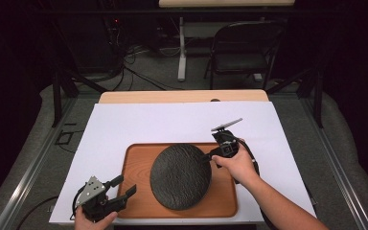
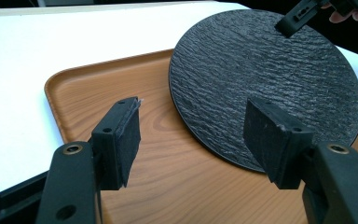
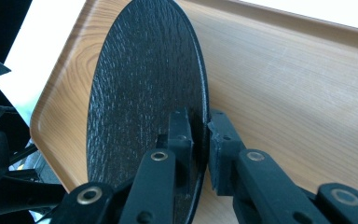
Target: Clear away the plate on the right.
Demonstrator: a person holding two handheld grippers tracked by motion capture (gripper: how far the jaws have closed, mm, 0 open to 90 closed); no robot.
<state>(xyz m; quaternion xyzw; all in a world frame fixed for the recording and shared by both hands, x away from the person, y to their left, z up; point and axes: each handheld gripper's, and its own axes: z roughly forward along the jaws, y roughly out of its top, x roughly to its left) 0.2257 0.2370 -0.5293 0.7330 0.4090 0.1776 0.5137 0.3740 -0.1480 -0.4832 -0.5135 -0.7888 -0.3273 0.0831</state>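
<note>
**Ana:** White board [image 1: 139, 127] covers the tabletop, and everything sits around the wooden tray [image 1: 136, 194] on it. The black slate plate [image 1: 181, 176] lies in that tray, toward its right half.

**Ben:** And the right gripper [image 1: 205, 157]?

**Ana:** At the plate's right rim, one jaw above and one below it; whether the pads press or have eased off, I cannot tell.

**Ben:** So let go cleanly?

**Ana:** I'd say so: settle the rim flat on the tray, part the jaws fully, then draw straight back off the rim.

**Ben:** The left gripper [image 1: 122, 187]?

**Ana:** Jaws apart, empty, at the tray's near-left corner.
</note>
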